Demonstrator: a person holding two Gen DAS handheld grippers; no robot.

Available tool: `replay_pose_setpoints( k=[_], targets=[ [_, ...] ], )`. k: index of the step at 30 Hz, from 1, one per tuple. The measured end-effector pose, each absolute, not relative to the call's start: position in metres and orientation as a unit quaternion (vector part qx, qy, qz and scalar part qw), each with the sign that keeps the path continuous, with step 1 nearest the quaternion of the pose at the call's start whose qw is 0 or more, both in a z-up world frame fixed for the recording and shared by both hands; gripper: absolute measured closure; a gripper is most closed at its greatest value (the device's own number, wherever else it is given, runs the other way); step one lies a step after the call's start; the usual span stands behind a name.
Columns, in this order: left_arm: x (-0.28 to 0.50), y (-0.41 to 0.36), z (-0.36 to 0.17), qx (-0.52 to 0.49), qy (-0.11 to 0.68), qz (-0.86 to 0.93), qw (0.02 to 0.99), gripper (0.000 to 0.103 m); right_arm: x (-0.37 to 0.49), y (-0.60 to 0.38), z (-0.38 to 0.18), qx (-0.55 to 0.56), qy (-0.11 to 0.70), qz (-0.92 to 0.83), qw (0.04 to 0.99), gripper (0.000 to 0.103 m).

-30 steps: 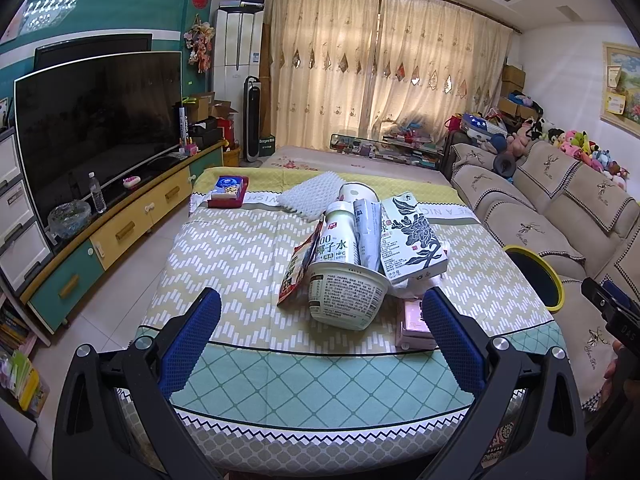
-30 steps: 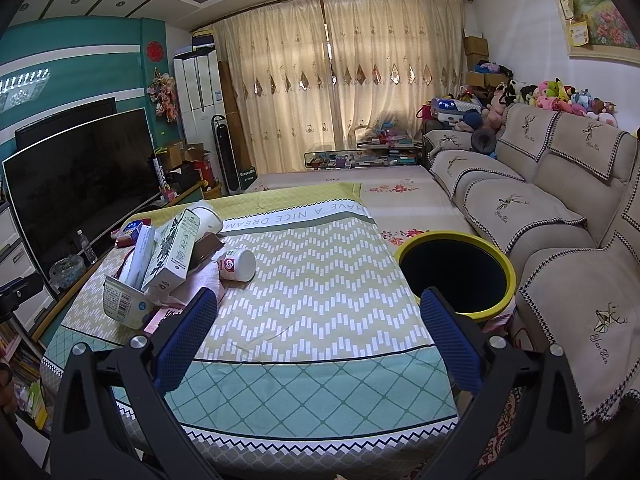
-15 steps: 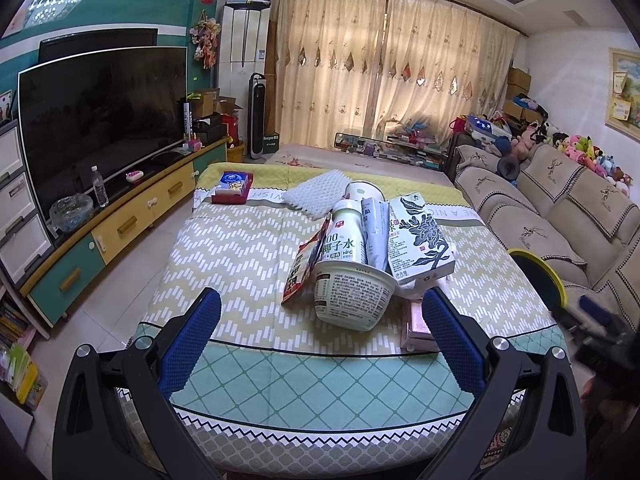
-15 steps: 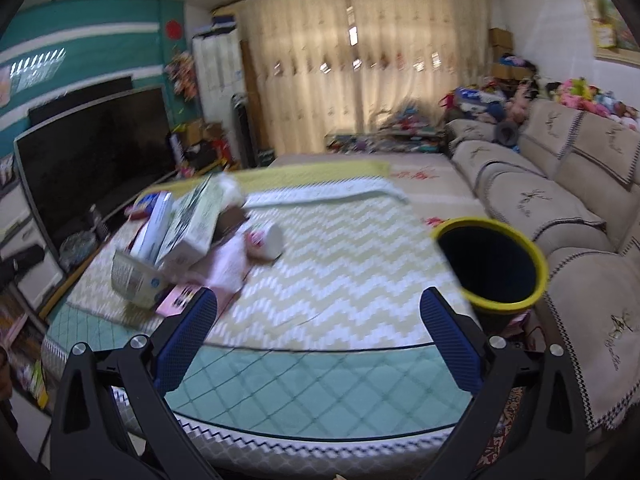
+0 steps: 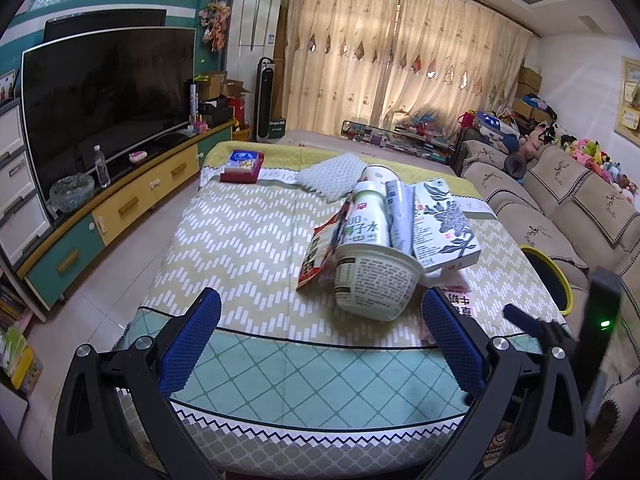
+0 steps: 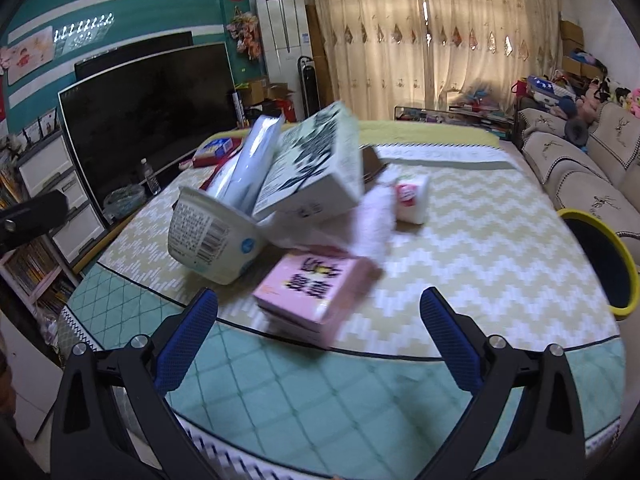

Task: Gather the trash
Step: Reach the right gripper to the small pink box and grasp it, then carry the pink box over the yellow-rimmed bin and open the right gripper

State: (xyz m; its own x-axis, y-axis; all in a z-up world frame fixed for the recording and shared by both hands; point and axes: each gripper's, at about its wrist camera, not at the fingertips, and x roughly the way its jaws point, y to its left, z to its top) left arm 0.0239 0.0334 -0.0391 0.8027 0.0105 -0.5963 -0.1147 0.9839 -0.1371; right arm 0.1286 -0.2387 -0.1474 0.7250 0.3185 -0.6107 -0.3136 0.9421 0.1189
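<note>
A pile of trash lies on the table: a white paper bowl (image 5: pixel 372 284) on its side holding a white bottle (image 5: pixel 366 222), a flowered white carton (image 5: pixel 444 226) and a red wrapper (image 5: pixel 318 254). A pink box (image 6: pixel 316 294) lies by the bowl (image 6: pixel 210 236), with a small white cup (image 6: pixel 412 198) behind it. My left gripper (image 5: pixel 320 344) is open, short of the bowl. My right gripper (image 6: pixel 320 338) is open, just short of the pink box. A yellow-rimmed black bin (image 6: pixel 604 262) stands right of the table.
The table (image 5: pixel 248 240) carries a red-and-blue box (image 5: pixel 242 166) and a grey mat (image 5: pixel 332 174) at its far end. A TV cabinet (image 5: pixel 112 208) runs along the left and a sofa (image 5: pixel 568 200) along the right. The bin (image 5: pixel 548 278) sits between table and sofa.
My right gripper has swung left and closer, from facing the bin to facing the pink box and trash pile. My left gripper has edged a little closer to the bowl.
</note>
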Motion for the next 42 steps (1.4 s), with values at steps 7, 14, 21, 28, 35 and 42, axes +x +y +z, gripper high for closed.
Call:
replay_pose_setpoints(
  k=[7,14,21,28,35,42],
  targets=[
    [0.031,0.047,-0.052,-0.100,0.324,0.038,0.940,0.004,0.136,-0.218,-0.164,0.000,0.353,0.157,0.922,0.021],
    [0.035,0.044,-0.061,-0.099,0.333,0.032,0.937,0.004,0.142,-0.208,-0.165,-0.011,0.363,0.147,0.920,0.047],
    [0.032,0.050,-0.059,-0.104,0.330,0.039,0.937,0.004,0.127,-0.231,-0.141,-0.003,0.329,0.168,0.929,0.049],
    [0.034,0.044,-0.061,-0.098,0.335,0.036,0.936,0.004,0.094,-0.261,-0.093,-0.001,0.264,0.188,0.946,0.054],
    [0.032,0.040,-0.060,-0.094,0.336,0.031,0.937,0.004,0.092,-0.290,-0.081,0.037,0.285,0.219,0.933,0.054],
    [0.034,0.032,-0.061,-0.086,0.338,0.023,0.937,0.004,0.087,-0.320,-0.070,0.082,0.284,0.231,0.927,0.054]
  ],
)
